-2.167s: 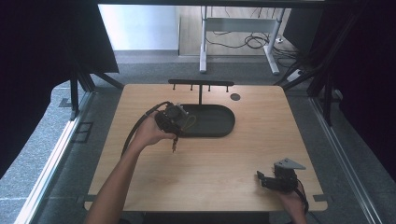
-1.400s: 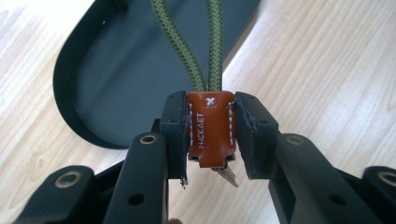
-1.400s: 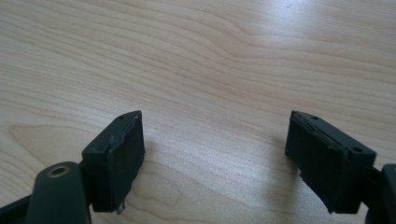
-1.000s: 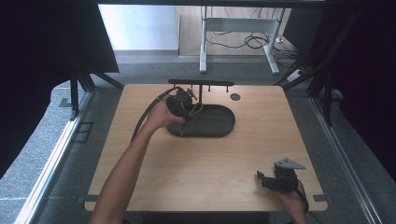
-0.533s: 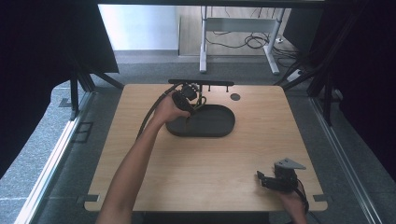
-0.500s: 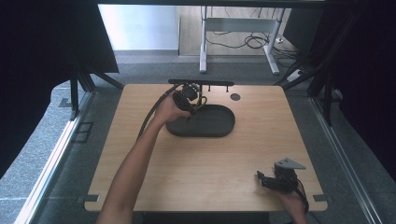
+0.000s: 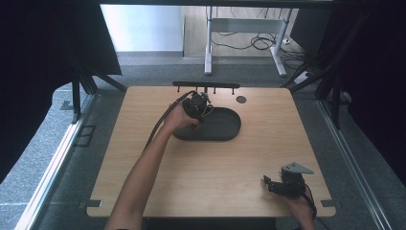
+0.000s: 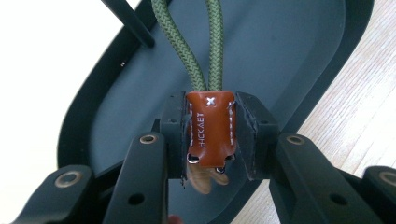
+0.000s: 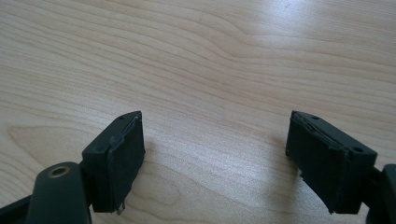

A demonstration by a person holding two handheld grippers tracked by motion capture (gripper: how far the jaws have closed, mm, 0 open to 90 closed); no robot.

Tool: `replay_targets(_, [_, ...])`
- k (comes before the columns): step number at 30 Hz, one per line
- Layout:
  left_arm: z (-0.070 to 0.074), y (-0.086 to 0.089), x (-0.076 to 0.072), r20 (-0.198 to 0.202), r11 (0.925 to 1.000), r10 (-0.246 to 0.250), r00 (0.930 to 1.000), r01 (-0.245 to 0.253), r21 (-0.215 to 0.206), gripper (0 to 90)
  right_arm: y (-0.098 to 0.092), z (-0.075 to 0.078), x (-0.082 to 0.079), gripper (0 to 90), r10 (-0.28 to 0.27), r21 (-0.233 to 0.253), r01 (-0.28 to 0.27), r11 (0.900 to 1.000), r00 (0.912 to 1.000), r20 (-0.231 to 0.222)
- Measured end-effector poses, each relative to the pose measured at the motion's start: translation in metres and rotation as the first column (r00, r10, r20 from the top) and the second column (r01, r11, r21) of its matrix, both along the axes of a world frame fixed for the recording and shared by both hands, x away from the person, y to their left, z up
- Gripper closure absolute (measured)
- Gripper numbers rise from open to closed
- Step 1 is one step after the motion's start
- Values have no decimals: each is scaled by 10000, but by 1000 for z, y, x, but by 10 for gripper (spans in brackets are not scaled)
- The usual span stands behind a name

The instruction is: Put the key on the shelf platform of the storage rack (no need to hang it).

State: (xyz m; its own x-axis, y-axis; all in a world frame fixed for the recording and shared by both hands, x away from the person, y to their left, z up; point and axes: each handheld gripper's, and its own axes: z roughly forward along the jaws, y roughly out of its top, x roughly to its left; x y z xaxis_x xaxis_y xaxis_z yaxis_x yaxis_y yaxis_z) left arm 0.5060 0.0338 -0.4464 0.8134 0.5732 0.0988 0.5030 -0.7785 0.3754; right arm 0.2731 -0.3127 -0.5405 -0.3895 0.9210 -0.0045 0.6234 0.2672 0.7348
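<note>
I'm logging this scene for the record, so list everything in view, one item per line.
Brown leather key fob on a green braided cord loop: one, brown and green, clamped between the jaws of the left hand-held gripper above the tray.
Dark oval tray: one, black, centre-back of the table.
Black rack bar with small pegs: one, black, at the table's far edge.
Small round dark disc: one, dark, on the table right of the rack.
Light wooden table: one, pale wood.
Left hand-held gripper: one, black, over the tray's left end.
Right hand-held gripper: one, black, jaws apart, near the table's front right corner.
</note>
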Motion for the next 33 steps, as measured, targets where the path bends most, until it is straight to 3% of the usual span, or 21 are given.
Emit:
replay_targets(10, [-16,2,1,-173,9986,5,9999,4,528,666,0,0,0,197,9,-22,-9,10000,10000,17])
replay_targets(22, [-28,0,0,-276,9983,128,9995,-113,567,656,0,0,0,197,-1,-15,1,10000,10000,16])
replay_targets(26, [-28,0,-1,-201,9979,84,9998,-71,636,597,0,0,0,197,-8,-11,8,10000,10000,11])
replay_targets(33, [-14,10,-11,-128,10000,3,9999,-4,-35,554,0,0,0,197,15,-29,-15,10000,10000,24])
